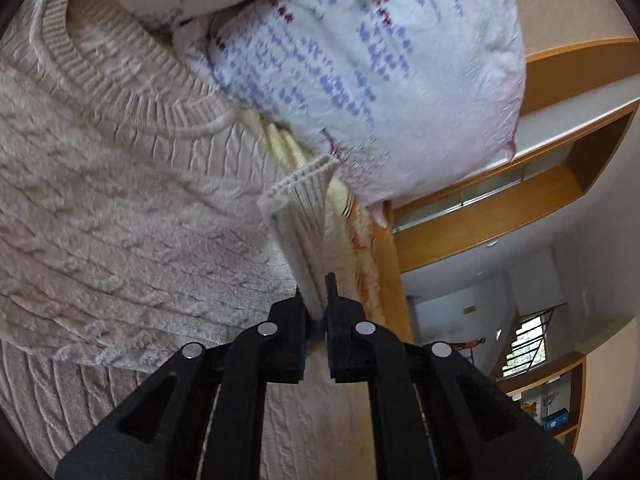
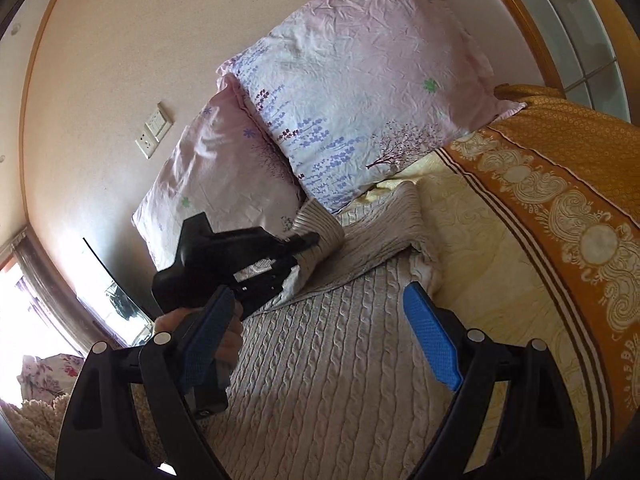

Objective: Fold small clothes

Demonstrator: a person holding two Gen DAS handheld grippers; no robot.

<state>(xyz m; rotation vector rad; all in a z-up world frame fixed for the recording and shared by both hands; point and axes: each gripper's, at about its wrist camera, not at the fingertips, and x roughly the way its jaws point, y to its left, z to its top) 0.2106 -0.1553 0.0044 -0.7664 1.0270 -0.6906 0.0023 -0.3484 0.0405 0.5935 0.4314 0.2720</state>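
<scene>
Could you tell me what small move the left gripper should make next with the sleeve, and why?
Probably lay the sleeve across the sweater and let go: the left gripper pinches it near the cuff, lifted over the sweater's chest.

beige cable-knit sweater [image 2: 320, 360], pink floral pillow [image 2: 360, 92]

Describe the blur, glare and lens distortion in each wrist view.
Left wrist view: motion blur smears the pillow print, the left gripper on the sweater cuff stays sharp, and the wooden frame curves. Right wrist view: mostly sharp, the window blows out white, and the bedspread stripes bow.
</scene>
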